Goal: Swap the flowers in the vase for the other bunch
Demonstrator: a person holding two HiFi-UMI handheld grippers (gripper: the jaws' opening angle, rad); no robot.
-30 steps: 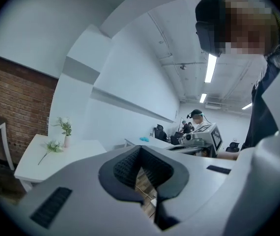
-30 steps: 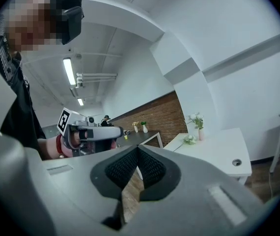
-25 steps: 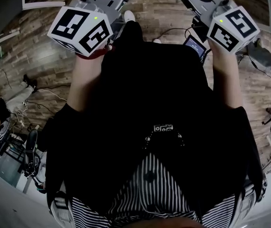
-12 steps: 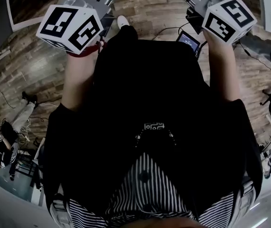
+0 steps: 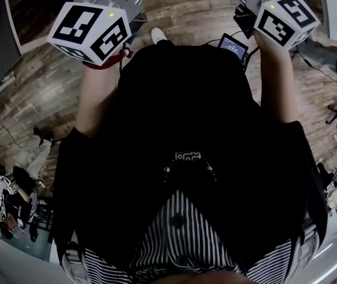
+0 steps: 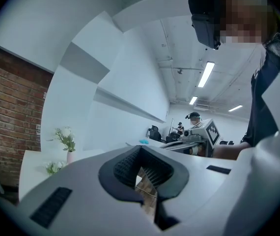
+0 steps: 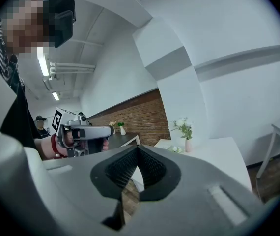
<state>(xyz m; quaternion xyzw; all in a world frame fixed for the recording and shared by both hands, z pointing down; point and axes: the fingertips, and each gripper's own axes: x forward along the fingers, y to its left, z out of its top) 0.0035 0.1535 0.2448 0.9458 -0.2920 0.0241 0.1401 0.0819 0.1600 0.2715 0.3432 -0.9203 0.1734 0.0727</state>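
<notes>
Flowers: white, leafy, stood in slim pink vase on white desk. Left claw and right claw: ribbed, black-lined, closed, empty.

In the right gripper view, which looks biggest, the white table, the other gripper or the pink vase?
Largest to smallest:
1. white table
2. left gripper, though it is nearer the camera, which makes it look bigger
3. pink vase

The left forearm and right forearm are stretched ahead of the torso. In the head view, the left gripper is held at eleven o'clock and the right gripper at one o'clock. Both are carried roughly level, with jaws closed together and nothing between them.
</notes>
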